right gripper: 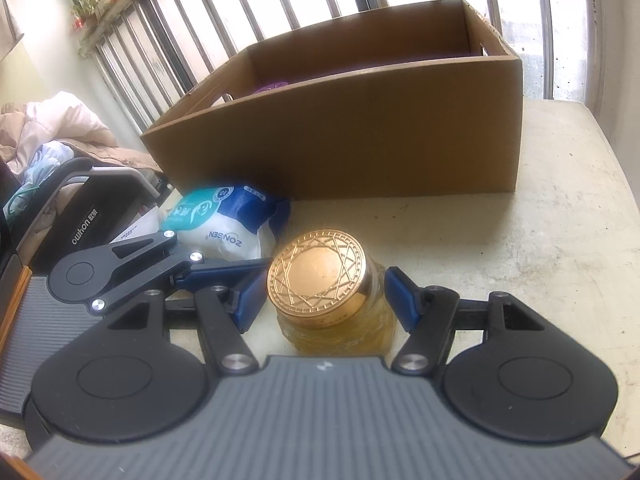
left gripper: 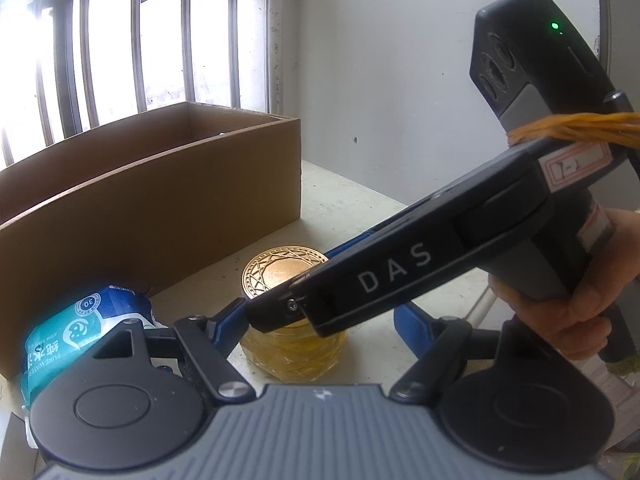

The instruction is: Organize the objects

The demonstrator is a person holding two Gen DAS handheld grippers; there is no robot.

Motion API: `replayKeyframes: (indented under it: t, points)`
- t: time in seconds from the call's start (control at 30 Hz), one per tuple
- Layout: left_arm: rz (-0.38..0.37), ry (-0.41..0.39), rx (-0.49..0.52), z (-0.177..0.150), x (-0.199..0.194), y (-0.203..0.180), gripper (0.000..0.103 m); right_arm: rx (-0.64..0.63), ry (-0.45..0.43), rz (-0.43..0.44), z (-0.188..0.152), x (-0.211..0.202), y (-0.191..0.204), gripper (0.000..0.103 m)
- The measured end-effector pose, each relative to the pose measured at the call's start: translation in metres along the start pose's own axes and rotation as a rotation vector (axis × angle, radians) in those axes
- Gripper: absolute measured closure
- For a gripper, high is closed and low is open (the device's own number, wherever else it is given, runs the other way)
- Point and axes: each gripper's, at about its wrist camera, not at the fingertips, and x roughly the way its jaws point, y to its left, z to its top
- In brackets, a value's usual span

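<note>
Standing upright on the pale table (right gripper: 560, 208), the gold-lidded jar (right gripper: 320, 276) sits just in front of the cardboard box (right gripper: 360, 132), with a blue wipes pack (right gripper: 224, 220) beside it at the box's near wall. The right gripper (right gripper: 324, 300) straddles the jar, blue pads clear of the glass on both sides, unclenched. The left gripper (left gripper: 320, 320) likewise flanks the jar, released, partly hidden behind the other tool.
</note>
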Motion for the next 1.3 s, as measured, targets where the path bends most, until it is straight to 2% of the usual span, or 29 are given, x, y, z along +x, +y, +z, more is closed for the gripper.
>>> replayKeyframes:
  t: [0.13, 0.4, 0.67, 0.8, 1.0, 1.3]
  points:
    - [-0.004, -0.007, 0.003, -0.002, -0.001, -0.001, 0.023, 0.001, 0.000, -0.001, -0.003, -0.003, 0.001, 0.039]
    - [0.073, 0.003, 0.073, -0.009, 0.012, -0.012, 0.023, 0.004, -0.003, 0.000, -0.007, -0.005, 0.000, 0.037]
    - [0.102, 0.034, 0.085, -0.023, 0.030, -0.012, 0.023, 0.024, 0.018, 0.009, -0.004, 0.003, -0.004, 0.031]
    - [0.102, 0.059, 0.072, -0.024, 0.041, -0.011, 0.024, 0.041, 0.024, 0.022, -0.004, 0.009, -0.008, 0.027]
    - [0.113, 0.055, 0.070, -0.027, 0.044, -0.010, 0.029, 0.054, 0.027, 0.031, -0.005, 0.011, -0.009, 0.027]
    - [0.110, 0.062, 0.073, -0.029, 0.042, -0.006, 0.029, 0.050, 0.034, 0.037, -0.010, 0.012, -0.002, 0.027]
